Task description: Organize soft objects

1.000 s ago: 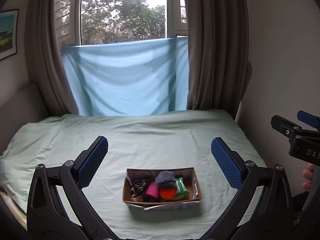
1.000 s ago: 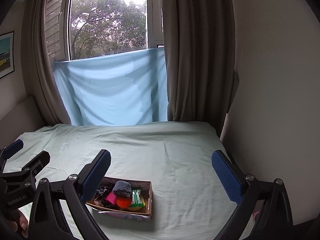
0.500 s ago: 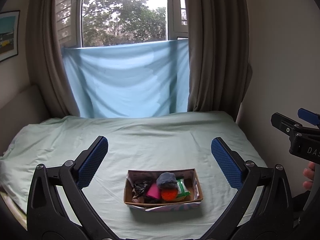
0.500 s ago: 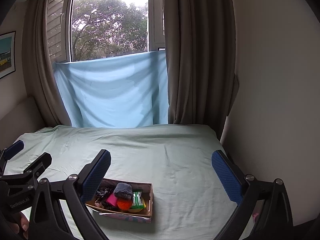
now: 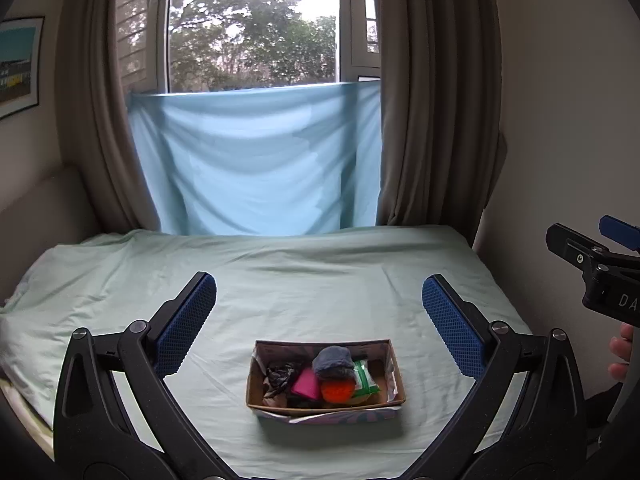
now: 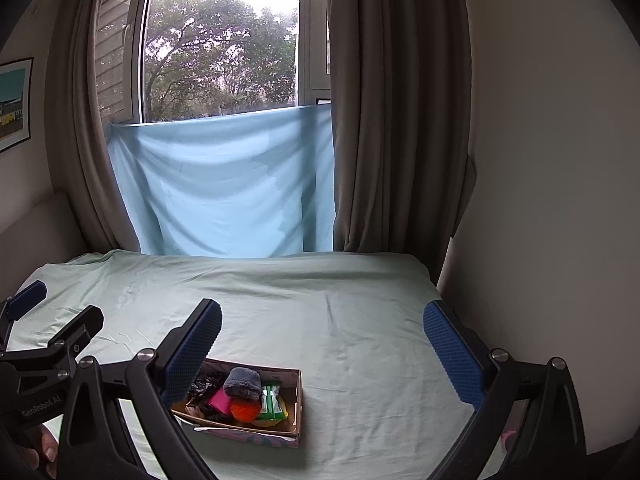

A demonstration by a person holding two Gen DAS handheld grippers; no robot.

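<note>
Box (image 5: 325, 398) on bed (image 5: 280, 280), holding grey cloth (image 5: 333, 361), orange ball (image 5: 337, 391), pink item (image 5: 306, 385). Left claw (image 5: 320, 322) above box, released; right claw (image 6: 322, 354) right of box, released.

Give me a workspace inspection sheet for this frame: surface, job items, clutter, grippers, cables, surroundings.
Surface: bed sheet, pale green, lightly wrinkled.
Job's things: cardboard box holding grey cloth, orange ball, pink item, green packet, black item.
Clutter: nothing seen.
Grippers: left gripper open, empty, above the box; right gripper open, empty.
Cables: nothing seen.
Surroundings: window, blue cloth, brown curtains, wall picture.
</note>
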